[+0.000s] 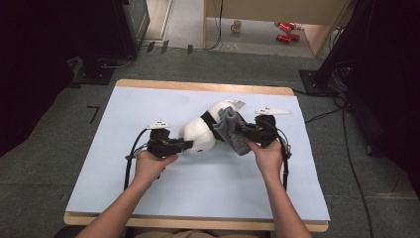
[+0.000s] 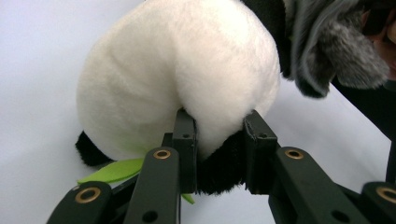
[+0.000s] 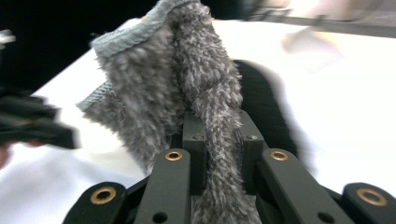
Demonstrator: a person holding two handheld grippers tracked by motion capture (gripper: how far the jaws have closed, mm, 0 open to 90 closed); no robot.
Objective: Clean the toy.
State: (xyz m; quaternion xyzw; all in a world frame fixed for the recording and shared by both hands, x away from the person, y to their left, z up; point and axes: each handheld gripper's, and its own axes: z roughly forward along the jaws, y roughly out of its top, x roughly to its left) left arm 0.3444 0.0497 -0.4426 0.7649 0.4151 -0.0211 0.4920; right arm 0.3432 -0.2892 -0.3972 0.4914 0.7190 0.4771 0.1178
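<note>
Here, a plush panda lies on its side near the middle of the desk, which is covered by a pale blue sheet. All places below are taken from the panda.

Left tongs: at the panda's near-left end, held level in the person's left hand. In the left gripper view the jaws are nearly closed and pinch a fold of the panda where white fur meets black; the pads press into the plush. A green felt leaf pokes out under the panda, just beside the left jaw.

Right tongs: at the panda's right side, in the right hand. The jaws are closed tight on a grey fuzzy cloth. In the right gripper view the cloth stands up out of the jaws, its hemmed edge at the top; the picture is blurred.

The cloth drapes against the panda's right flank, over its black band, touching it. In the left gripper view the cloth hangs at the panda's upper right.

On the floor beyond the desk, well behind the panda: a mug and red cans.
</note>
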